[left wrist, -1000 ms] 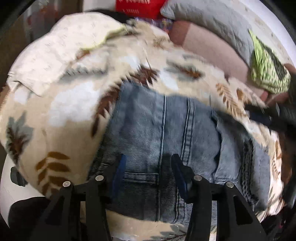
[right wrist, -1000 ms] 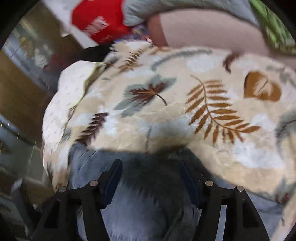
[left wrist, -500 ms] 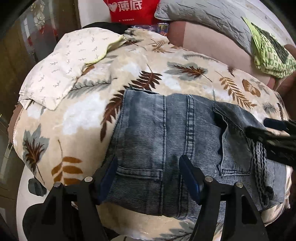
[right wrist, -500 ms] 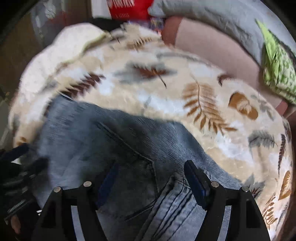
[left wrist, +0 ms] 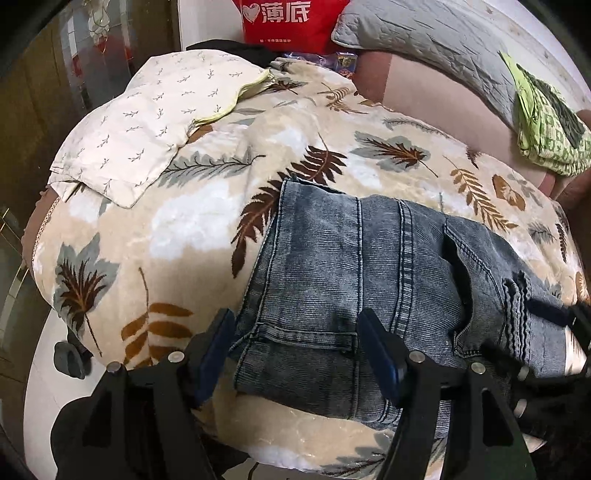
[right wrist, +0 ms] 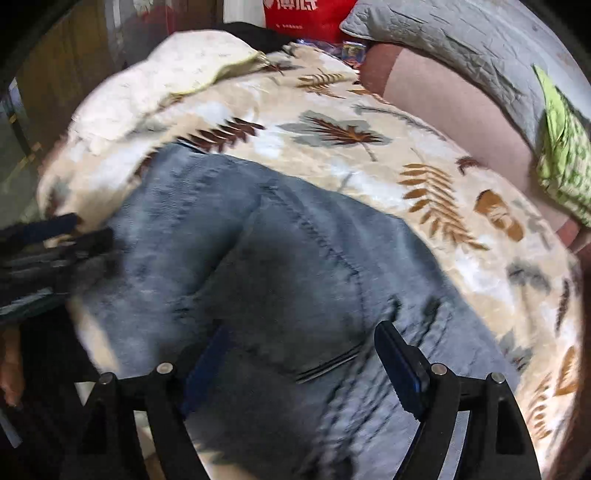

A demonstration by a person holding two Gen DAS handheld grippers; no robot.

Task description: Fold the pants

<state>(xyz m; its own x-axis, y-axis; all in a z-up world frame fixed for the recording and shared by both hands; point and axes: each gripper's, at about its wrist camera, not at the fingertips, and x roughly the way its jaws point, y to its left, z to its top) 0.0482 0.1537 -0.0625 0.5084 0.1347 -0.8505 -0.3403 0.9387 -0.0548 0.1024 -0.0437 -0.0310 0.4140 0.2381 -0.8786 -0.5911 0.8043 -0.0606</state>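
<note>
We take the folded jeans (left wrist: 354,280) as our landmark; they lie on the leaf-print blanket (left wrist: 192,229) toward its near edge. Left of the jeans, at the blanket's far corner, we note a cream sprig-print pillowcase (left wrist: 147,122). The left gripper (left wrist: 295,347) hangs over the jeans' near left corner, its blue-padded fingers (left wrist: 380,354) spread and clear of the cloth, holding nothing. Beyond the jeans we record a red bag (left wrist: 291,22) with white lettering, then a grey quilted pillow (left wrist: 436,40). The right gripper (right wrist: 303,362) stands above the jeans' right part, its jaws opening, denim beneath them but not pinched. Right of the jeans and well apart, a lime-green patterned cloth (left wrist: 546,129) rests by the pillow.
</note>
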